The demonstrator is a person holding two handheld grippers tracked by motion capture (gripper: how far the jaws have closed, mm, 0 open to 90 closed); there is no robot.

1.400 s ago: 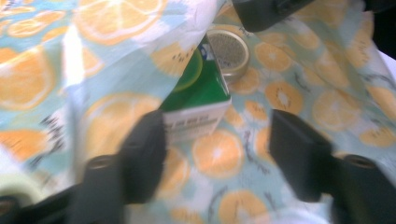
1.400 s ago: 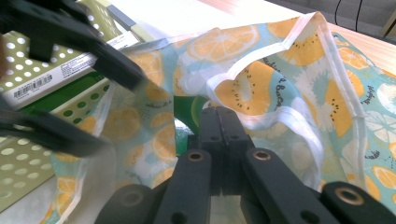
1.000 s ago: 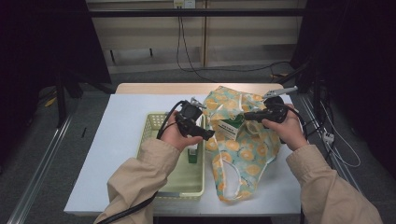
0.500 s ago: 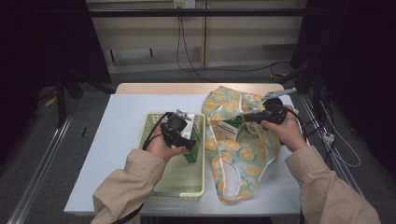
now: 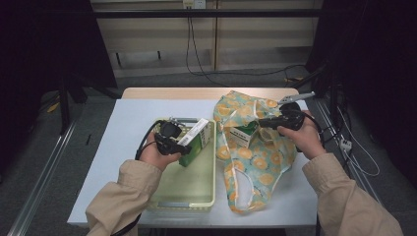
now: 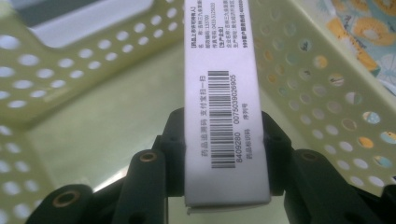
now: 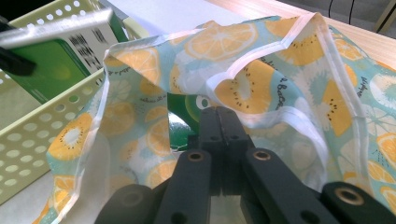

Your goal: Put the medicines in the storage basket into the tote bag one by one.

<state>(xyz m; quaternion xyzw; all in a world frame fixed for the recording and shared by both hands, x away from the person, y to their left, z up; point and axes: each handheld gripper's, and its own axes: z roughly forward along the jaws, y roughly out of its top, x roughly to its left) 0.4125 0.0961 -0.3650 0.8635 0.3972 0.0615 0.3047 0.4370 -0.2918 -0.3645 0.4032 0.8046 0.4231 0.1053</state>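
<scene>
Swung from the fruit-print bag (image 5: 255, 152) into the basket (image 5: 209, 194), the left gripper (image 6: 226, 140) has just closed on the green-and-white box (image 6: 222, 93) (right gripper (image 7: 219, 121) pinches the bag's rim shut), best lifted squarely toward the held-open mouth.

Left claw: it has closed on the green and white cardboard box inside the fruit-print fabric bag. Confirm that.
Wrong place. The left claw grips the green and white cardboard box inside the pale yellow perforated plastic basket, not the fruit-print fabric bag, as the high view shows.

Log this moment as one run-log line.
left gripper: jaws just closing onto green box in basket | right gripper: shut on fruit-print bag, rim lifted | stage: box gripped, unbagged
</scene>
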